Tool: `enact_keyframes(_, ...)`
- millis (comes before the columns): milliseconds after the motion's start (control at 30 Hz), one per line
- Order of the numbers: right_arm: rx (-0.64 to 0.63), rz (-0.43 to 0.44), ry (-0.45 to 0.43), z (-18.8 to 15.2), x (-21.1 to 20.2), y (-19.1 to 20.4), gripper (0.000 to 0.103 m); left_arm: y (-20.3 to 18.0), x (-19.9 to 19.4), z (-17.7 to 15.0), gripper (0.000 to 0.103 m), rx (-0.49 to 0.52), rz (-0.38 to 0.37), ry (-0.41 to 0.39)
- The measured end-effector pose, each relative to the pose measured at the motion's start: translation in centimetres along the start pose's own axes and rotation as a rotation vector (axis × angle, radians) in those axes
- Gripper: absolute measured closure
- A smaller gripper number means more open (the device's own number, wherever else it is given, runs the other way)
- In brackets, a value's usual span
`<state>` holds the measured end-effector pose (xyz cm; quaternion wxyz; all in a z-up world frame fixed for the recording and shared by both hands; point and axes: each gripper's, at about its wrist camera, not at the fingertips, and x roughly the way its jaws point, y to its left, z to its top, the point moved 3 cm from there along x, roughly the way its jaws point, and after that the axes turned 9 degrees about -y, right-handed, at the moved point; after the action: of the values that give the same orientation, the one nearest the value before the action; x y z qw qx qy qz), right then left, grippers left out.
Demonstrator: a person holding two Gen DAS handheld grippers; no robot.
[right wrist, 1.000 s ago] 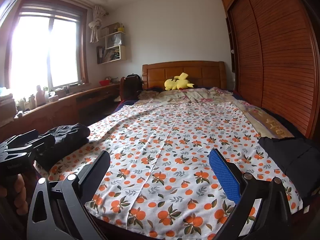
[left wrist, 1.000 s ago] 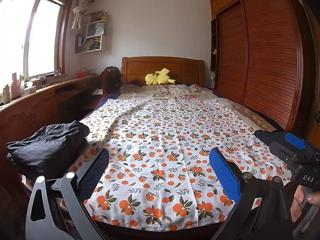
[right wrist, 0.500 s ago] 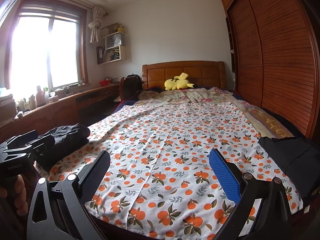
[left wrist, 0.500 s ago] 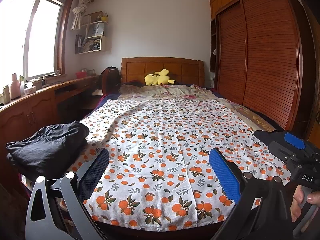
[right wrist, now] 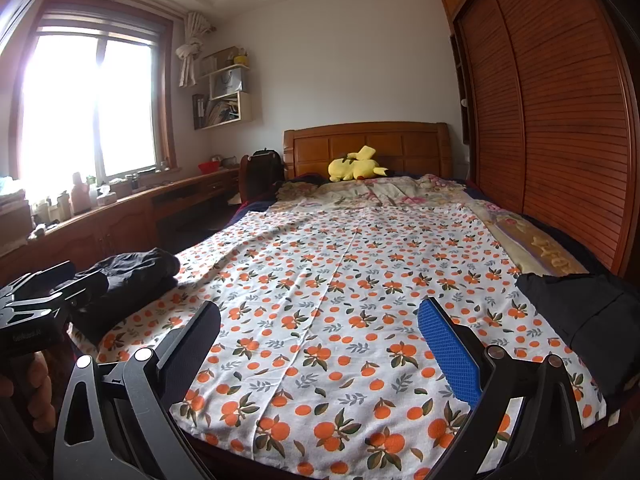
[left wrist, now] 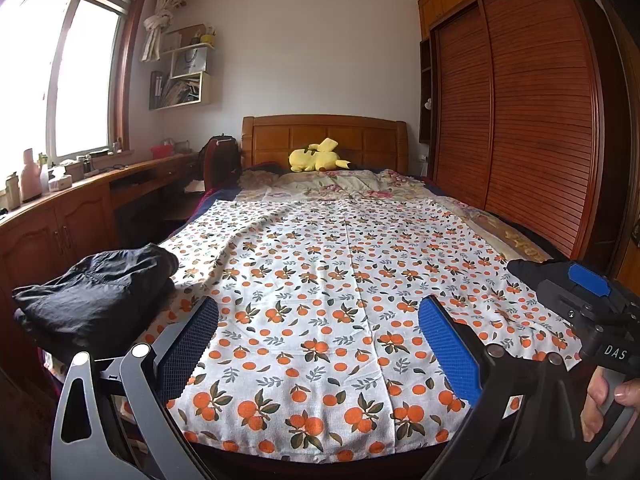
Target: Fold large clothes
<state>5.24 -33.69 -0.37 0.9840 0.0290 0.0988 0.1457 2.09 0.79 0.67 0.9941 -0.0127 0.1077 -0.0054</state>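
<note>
both gripper sets [left wrist: 318, 344] [right wrist: 318, 344] agape, orange-print sheet [left wrist: 340, 280] flat, empty

White sheet [left wrist: 320, 288] with orange-fruit print, black clothes [left wrist: 96, 296], yellow plush toy [left wrist: 316, 158], red-brown wardrobe [left wrist: 520, 120].

A bed [left wrist: 280, 454] carries an orange-print sheet [left wrist: 332, 280] and 2 dark garments [left wrist: 96, 296].

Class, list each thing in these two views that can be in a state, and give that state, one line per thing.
left gripper: open, holding nothing
right gripper: open, holding nothing
orange-print sheet: spread flat over the bed
black garment on the left: bunched in a heap
black garment on the right: lying at the bed's edge, partly out of view
wardrobe doors: shut
yellow plush toy: lying by the headboard
</note>
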Motion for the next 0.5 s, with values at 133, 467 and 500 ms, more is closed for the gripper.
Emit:
enact_keyframes(133,-0.001,0.0,0.0,-0.03,-0.02,0.03,0.007,-0.06,-0.03,0.01,0.002,0.0,-0.002,-0.001)
enact_keyframes(467,-0.003,-0.001,0.0,-0.11,-0.01,0.15,0.007,-0.19,-0.08,0.08,0.002,0.001,-0.005,0.0)
enact_keyframes(500,-0.003,-0.001,0.0,-0.11,-0.03,0.19,0.007,-0.17,-0.07,0.08,0.002,0.0,-0.006,0.0)
